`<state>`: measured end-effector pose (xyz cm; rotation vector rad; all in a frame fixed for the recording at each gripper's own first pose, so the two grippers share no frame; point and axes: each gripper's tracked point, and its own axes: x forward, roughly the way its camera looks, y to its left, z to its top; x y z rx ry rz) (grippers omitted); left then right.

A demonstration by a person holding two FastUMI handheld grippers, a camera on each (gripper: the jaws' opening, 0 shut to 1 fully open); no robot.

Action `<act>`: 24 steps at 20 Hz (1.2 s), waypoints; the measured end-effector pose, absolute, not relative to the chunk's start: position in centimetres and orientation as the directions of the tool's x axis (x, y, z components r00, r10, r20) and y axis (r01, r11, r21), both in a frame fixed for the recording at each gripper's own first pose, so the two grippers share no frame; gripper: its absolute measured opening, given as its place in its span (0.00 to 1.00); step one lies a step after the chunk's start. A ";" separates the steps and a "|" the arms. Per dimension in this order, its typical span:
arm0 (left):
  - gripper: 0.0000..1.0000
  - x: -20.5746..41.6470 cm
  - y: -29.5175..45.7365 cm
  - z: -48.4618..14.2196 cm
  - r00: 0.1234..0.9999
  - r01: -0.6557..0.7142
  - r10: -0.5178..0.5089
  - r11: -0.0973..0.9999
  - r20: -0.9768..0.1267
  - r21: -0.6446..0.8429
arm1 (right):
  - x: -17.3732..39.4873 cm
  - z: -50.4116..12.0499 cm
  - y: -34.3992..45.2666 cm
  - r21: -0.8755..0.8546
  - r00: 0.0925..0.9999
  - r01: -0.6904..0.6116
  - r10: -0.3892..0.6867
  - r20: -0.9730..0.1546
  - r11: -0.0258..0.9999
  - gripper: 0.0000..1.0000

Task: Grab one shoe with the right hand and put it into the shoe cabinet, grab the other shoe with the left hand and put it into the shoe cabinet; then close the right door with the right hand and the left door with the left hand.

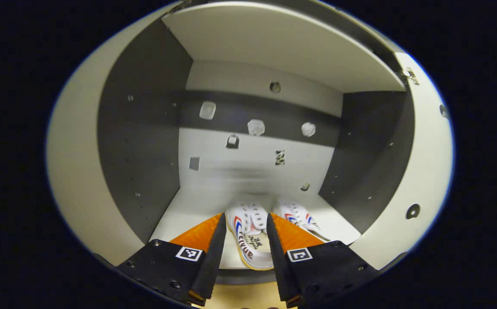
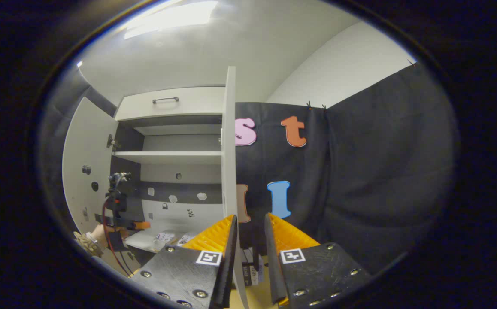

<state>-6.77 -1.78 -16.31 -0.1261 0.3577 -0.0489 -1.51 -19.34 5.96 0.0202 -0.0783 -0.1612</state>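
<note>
Two white shoes with red and blue stripes stand side by side on the floor of the shoe cabinet (image 1: 188,210). One shoe (image 1: 248,234) lies in line with the gap of my left gripper (image 1: 246,216), whose fingers stand apart on either side of it. The other shoe (image 1: 300,216) sits just to its right. In the right gripper view, the left gripper (image 2: 122,219) hangs in front of the cabinet's lower bay, close to the shoes (image 2: 165,236). My right gripper (image 2: 250,219) is open, and the thin edge of the right door (image 2: 230,150) runs down between its fingers.
Both doors stand open: the left door (image 2: 87,171) and the right door (image 1: 428,171) flank the bay. A shelf (image 1: 274,38) sits above the shoes. A drawer with a handle (image 2: 165,100) tops the cabinet. A hand (image 2: 89,238) holds the left gripper.
</note>
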 end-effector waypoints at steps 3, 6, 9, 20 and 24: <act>0.66 -9.7 -3.2 -11.7 0.961 0.058 -0.091 0.989 -0.262 -0.134 | -0.8 4.1 -20.9 0.029 0.986 0.162 -0.163 0.031 0.986 0.59; 0.69 -12.4 -3.8 -8.2 0.975 0.075 -0.093 0.993 -0.200 -0.097 | 0.3 2.4 -21.5 0.052 0.992 0.129 -0.129 -0.005 0.990 0.72; 0.97 -14.7 -4.2 -6.4 0.980 0.063 -0.077 0.995 -0.185 -0.076 | 1.2 1.3 -21.5 0.070 0.995 0.098 -0.096 -0.035 0.993 0.80; 0.95 -22.1 -3.7 -0.7 0.992 0.051 -0.058 0.997 -0.115 -0.062 | 2.0 1.0 -19.0 0.072 0.998 -0.016 0.021 -0.060 0.997 0.86; 0.95 -25.0 -2.6 1.8 0.997 0.032 -0.034 0.999 -0.069 -0.033 | 2.7 0.7 -15.2 0.091 0.991 -0.110 0.117 -0.071 0.990 0.86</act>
